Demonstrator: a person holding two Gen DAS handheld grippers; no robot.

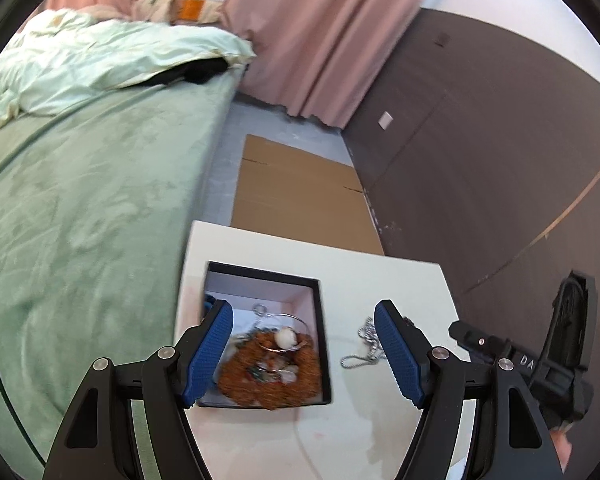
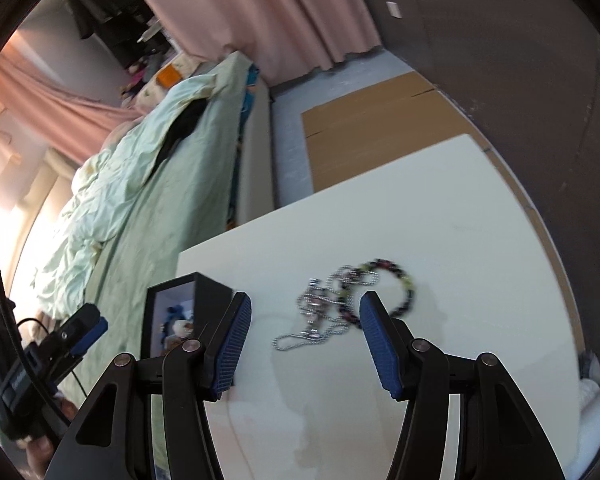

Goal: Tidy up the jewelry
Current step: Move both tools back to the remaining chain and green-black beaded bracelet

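Observation:
A black jewelry box (image 1: pixel 325 340) with a white inside stands on the white table (image 1: pixel 380 280). In it lie an orange beaded necklace (image 1: pixel 272 380), a thin bangle and a white shell piece (image 1: pixel 286 338). My left gripper (image 1: pixel 304 354) is open and empty, just above the box's near side. A silver chain (image 1: pixel 364 350) lies on the table right of the box. In the right wrist view the silver chain (image 2: pixel 320 312) lies tangled with a dark beaded bracelet (image 2: pixel 404 280). My right gripper (image 2: pixel 304 344) is open and empty, just short of them. The box (image 2: pixel 208 300) is at its left.
A bed with a green cover (image 1: pixel 80 220) and a pale duvet runs along the table's left side. Flat cardboard (image 1: pixel 300 188) lies on the floor beyond the table. A dark wall (image 1: pixel 480 140) stands to the right, pink curtains (image 1: pixel 320 40) behind.

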